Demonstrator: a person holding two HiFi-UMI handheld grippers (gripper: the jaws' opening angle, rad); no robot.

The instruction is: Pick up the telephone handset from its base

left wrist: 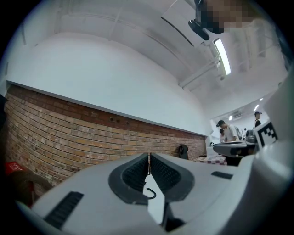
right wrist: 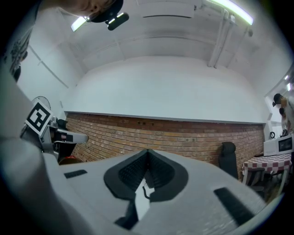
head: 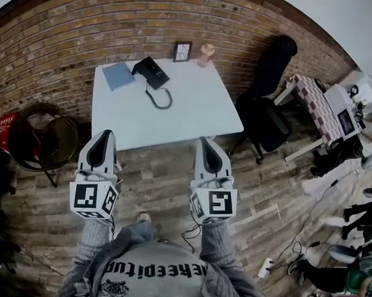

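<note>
Black telephone [head: 151,71] and blue notebook [head: 119,75] share the table [head: 194,117]; left gripper [left wrist: 149,159] and right gripper [right wrist: 147,155] jaws closed, empty.

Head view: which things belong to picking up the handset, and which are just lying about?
For the job:
- black telephone, handset and base
- coiled cord
- left hand-held gripper and right hand-held gripper, both shut, short of the white table

Lying about:
- blue notebook
- small picture frame
- pinkish ornament
- black chair
</note>
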